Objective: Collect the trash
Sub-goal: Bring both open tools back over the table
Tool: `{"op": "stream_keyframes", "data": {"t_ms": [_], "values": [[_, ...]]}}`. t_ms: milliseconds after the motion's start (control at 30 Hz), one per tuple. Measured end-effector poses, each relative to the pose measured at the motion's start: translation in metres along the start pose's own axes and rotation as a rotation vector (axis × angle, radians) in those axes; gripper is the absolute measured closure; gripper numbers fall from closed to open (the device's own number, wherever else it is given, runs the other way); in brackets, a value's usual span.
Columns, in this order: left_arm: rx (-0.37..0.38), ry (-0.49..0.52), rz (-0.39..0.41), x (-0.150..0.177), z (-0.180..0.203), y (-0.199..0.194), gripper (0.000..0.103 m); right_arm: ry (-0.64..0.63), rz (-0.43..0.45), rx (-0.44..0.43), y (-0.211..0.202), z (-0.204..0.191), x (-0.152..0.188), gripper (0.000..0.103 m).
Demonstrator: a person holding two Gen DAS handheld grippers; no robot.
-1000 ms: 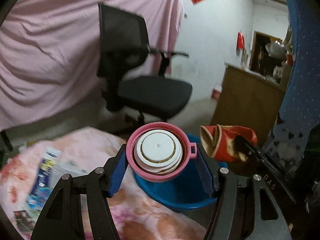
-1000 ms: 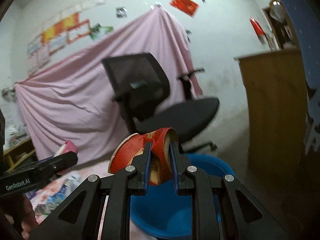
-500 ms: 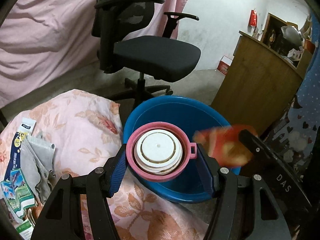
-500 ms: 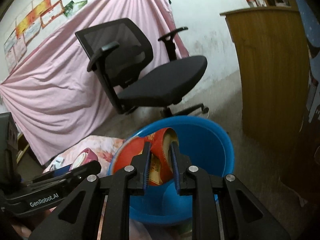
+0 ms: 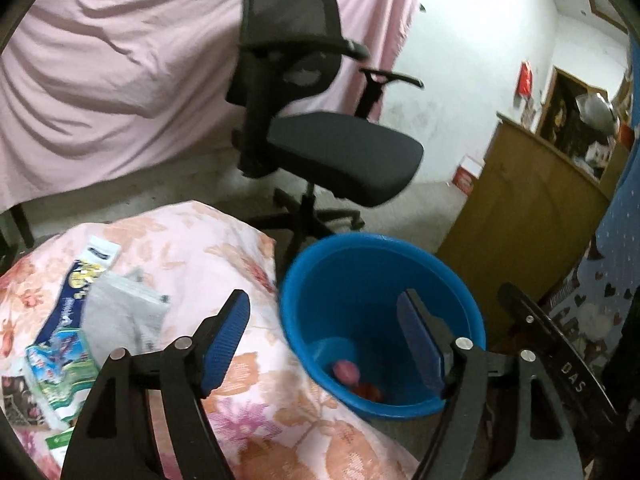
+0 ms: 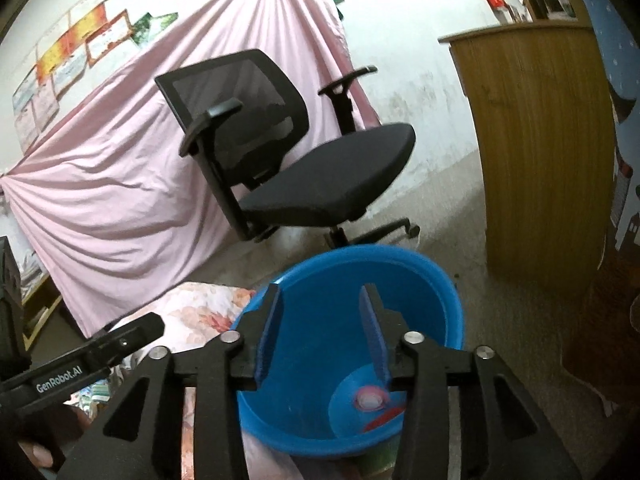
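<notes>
A blue plastic bucket (image 5: 460, 292) (image 6: 440, 292) stands on the floor beside a floral-covered surface. At its bottom lie the pink lid (image 5: 346, 370) (image 6: 370, 400) and the red wrapper (image 5: 368, 391) (image 6: 384, 420). My left gripper (image 5: 324, 322) hangs over the bucket's near rim, its jaws opening with nothing between them. Above the bucket's mouth my right gripper (image 6: 322, 316) has its jaws opening too, and they are empty. Several empty snack packets (image 5: 76, 320) lie on the floral cloth (image 5: 208, 256) to the left.
A black office chair (image 5: 320, 144) (image 6: 304, 168) stands just behind the bucket, before a pink sheet (image 5: 100, 80). A wooden cabinet (image 5: 520, 216) (image 6: 540, 140) is at the right. A blue patterned cloth (image 5: 616, 260) hangs at the far right.
Both grippers came over the bucket and opened. The pink lid left the left gripper and the red wrapper left the right one; both now lie in the bucket.
</notes>
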State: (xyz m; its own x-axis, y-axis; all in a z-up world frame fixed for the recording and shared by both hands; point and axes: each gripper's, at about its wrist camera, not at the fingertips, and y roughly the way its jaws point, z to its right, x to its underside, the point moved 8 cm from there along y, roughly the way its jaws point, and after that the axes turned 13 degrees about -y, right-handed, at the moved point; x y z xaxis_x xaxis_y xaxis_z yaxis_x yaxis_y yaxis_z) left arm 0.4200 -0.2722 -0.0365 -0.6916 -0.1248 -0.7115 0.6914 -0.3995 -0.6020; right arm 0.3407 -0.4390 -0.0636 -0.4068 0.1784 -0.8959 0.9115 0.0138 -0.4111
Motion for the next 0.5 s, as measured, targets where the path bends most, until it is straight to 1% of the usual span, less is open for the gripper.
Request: {"op": "stream_keyframes", "data": {"t_ms": [67, 100, 133, 167, 233, 300, 333, 400, 433, 500], "values": [[-0.008, -0.02, 0.04, -0.005, -0.007, -0.012, 0.029, -0.016, 0.038, -0.012, -0.006, -0.005, -0.006, 0.05], [-0.013, -0.031, 0.064, -0.009, -0.012, -0.02, 0.028, -0.023, 0.052, -0.015, -0.008, -0.008, -0.009, 0.049], [-0.019, -0.039, 0.084, -0.011, -0.016, -0.027, 0.022, -0.033, 0.074, -0.022, -0.013, -0.011, -0.012, 0.044], [-0.028, -0.046, 0.109, -0.014, -0.022, -0.034, 0.019, -0.041, 0.094, -0.027, -0.016, -0.014, -0.015, 0.034], [-0.051, -0.065, 0.179, -0.019, -0.035, -0.055, 0.007, -0.052, 0.142, -0.04, -0.024, -0.022, -0.022, 0.022], [-0.07, -0.077, 0.244, -0.023, -0.047, -0.075, 0.003, -0.071, 0.187, -0.058, -0.032, -0.032, -0.029, 0.021], [-0.08, -0.079, 0.273, -0.024, -0.052, -0.084, 0.003, -0.079, 0.202, -0.067, -0.034, -0.038, -0.031, 0.018], [-0.105, -0.085, 0.328, -0.026, -0.064, -0.103, 0.002, -0.096, 0.244, -0.087, -0.042, -0.049, -0.036, 0.008], [-0.117, -0.088, 0.351, -0.025, -0.07, -0.111, 0.002, -0.103, 0.261, -0.094, -0.046, -0.054, -0.038, 0.0], [-0.142, -0.09, 0.397, -0.024, -0.081, -0.13, 0.002, -0.132, 0.313, -0.111, -0.057, -0.07, -0.044, 0.0]]}}
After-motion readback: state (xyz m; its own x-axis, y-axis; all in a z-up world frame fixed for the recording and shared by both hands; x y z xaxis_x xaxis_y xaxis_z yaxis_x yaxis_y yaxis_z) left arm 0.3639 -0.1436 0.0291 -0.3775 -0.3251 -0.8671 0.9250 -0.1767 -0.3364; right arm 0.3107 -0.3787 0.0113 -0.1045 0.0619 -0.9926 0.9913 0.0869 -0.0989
